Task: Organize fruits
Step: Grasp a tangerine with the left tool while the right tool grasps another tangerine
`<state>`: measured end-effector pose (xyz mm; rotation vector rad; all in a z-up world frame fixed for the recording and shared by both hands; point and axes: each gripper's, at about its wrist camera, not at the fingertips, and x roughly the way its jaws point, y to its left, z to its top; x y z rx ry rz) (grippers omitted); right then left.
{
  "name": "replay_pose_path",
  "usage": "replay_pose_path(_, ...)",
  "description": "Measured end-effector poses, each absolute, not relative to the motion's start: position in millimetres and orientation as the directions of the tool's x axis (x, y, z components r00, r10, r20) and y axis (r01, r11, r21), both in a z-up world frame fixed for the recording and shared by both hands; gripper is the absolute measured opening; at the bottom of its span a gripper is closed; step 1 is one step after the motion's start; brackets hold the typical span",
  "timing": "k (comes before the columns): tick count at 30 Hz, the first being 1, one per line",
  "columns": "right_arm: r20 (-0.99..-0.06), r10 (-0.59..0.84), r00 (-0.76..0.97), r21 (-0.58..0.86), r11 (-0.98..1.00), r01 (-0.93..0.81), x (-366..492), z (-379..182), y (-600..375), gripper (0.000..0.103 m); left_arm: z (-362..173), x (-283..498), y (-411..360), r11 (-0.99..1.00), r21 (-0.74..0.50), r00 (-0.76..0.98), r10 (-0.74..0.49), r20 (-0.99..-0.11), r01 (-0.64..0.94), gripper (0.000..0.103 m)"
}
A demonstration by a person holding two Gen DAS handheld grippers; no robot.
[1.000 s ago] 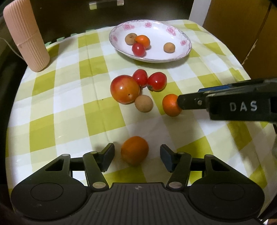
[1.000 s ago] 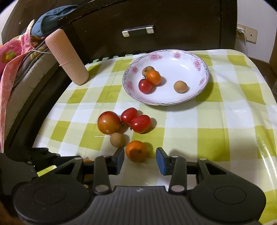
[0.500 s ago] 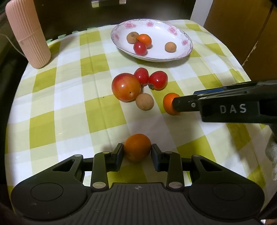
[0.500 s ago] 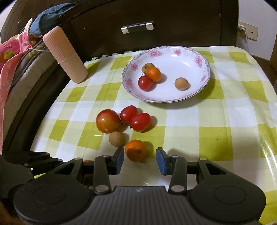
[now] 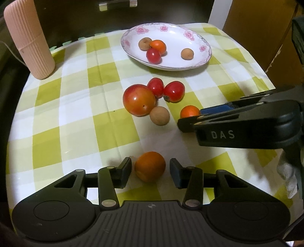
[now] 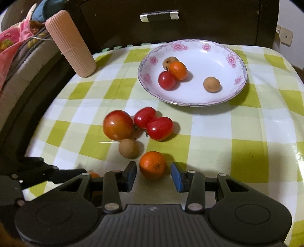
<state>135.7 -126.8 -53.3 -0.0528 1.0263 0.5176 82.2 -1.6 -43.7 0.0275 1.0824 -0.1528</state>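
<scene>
My left gripper (image 5: 150, 169) is open, its pads on either side of an orange fruit (image 5: 150, 166) on the checked cloth, with small gaps. My right gripper (image 6: 153, 173) is open around a small orange (image 6: 153, 165), which also shows in the left wrist view (image 5: 189, 112) beside the right gripper's fingers (image 5: 191, 125). A big red-orange tomato (image 5: 138, 99), two red tomatoes (image 5: 173, 90) and a brown longan (image 5: 159, 115) lie mid-table. The flowered plate (image 5: 206, 51) at the back holds a red tomato, an orange and two brown fruits.
A ribbed pink cylinder (image 5: 28, 39) stands at the back left of the table. A dark drawer front with a metal handle (image 6: 159, 16) is behind the plate. Bedding (image 6: 11, 38) lies beyond the left edge. The table edge curves round on the left and right.
My left gripper closed towards the orange fruit half a second ago and now stands wider, the fruit loose between the pads. My right gripper edged forward around the small orange.
</scene>
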Motion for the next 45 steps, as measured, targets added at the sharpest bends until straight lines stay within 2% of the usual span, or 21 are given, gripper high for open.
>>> replay_pose_path(2,-0.828,0.38,0.412,0.183,0.878,-0.443,135,-53,-127,0.029,-44,83,-2,0.989,-0.052,0.461,-0.112,-0.88,0.141,0.043)
replay_pose_path(13,-0.841,0.358,0.405,0.158,0.879,-0.449,125,-50,-139,0.029,-44,79,-5,0.986,-0.033,0.461,-0.105,-0.881,0.162,0.044)
replay_pose_path(20,-0.849,0.346,0.399,0.136,0.874,-0.467,112,-51,-147,0.029,-45,77,-9,0.984,-0.016,0.456,-0.097,-0.885,0.179,0.063)
replay_pose_path(25,-0.849,0.346,0.399,0.139,0.875,-0.463,114,-51,-149,0.029,-47,79,-7,0.985,-0.003,0.461,-0.083,-0.883,0.171,0.065)
replay_pose_path(28,-0.848,0.347,0.4,0.138,0.875,-0.465,115,-51,-148,0.029,-47,80,-7,0.985,-0.002,0.467,-0.082,-0.881,0.171,0.06)
replay_pose_path(34,-0.848,0.346,0.402,0.139,0.876,-0.461,112,-51,-152,0.029,-46,79,-6,0.985,0.004,0.466,-0.079,-0.881,0.174,0.042)
replay_pose_path(45,-0.832,0.352,0.429,0.14,0.881,-0.452,107,-44,-152,0.028,-35,81,-6,0.986,-0.024,0.486,-0.101,-0.868,0.163,0.042)
